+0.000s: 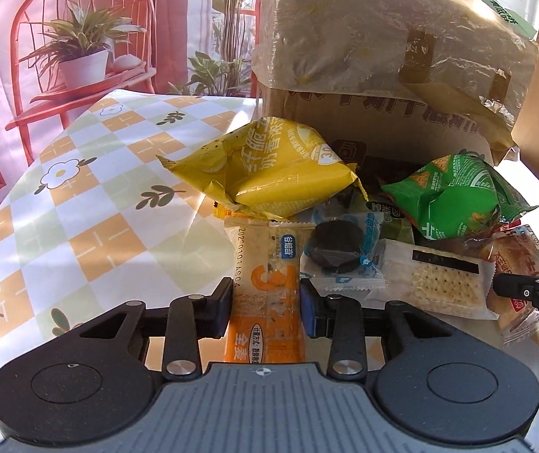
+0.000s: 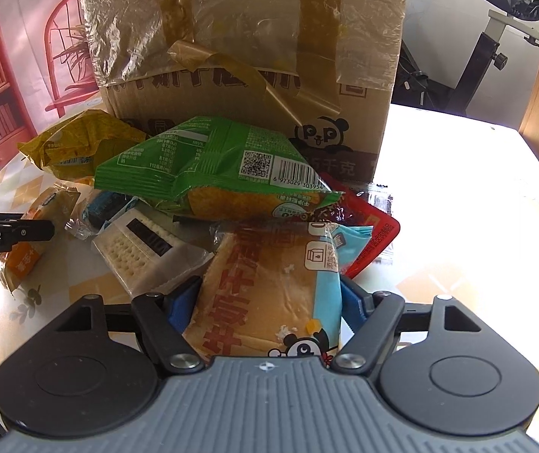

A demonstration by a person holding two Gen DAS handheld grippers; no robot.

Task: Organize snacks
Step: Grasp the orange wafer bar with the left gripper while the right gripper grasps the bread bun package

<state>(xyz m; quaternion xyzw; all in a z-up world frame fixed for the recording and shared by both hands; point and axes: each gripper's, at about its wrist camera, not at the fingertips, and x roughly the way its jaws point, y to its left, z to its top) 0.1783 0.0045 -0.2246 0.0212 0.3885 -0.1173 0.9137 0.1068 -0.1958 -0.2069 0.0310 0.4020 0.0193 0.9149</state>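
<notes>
With both tools already in the snack heap on the table [image 1: 91, 222], noted as follows. Left gripper [image 1: 265, 307] closed on the orange cracker packet [image 1: 265, 283]; far end of packet tucked under the yellow bag [image 1: 269, 173]. Right gripper [image 2: 269, 302] closed on the bread packet [image 2: 269, 294]; far end lying under the green bag [image 2: 209, 173], red sachet [image 2: 367, 234] just beside. Remaining in the heap between the two: clear-wrapped soda crackers [image 2: 137, 249], dark round biscuit in blue wrap [image 1: 339, 251]. Cardboard box [image 2: 254, 75] directly behind the heap, front flap hanging down with loose tape; interior not visible, so presumably the destination, unconfirmed.

Risks from here:
- Pulling the orange cracker packet straight back likely to drag or tip the yellow bag resting on it.
- Same for the bread packet and the green bag; possible slide off toward the red sachet.
- Glossy film wrappers, grip near one end only: slip or rotation on lifting.
- Soft bread liable to crushing under tight grip.
- Hanging flap and tape liable to snag a packet on entry.
</notes>
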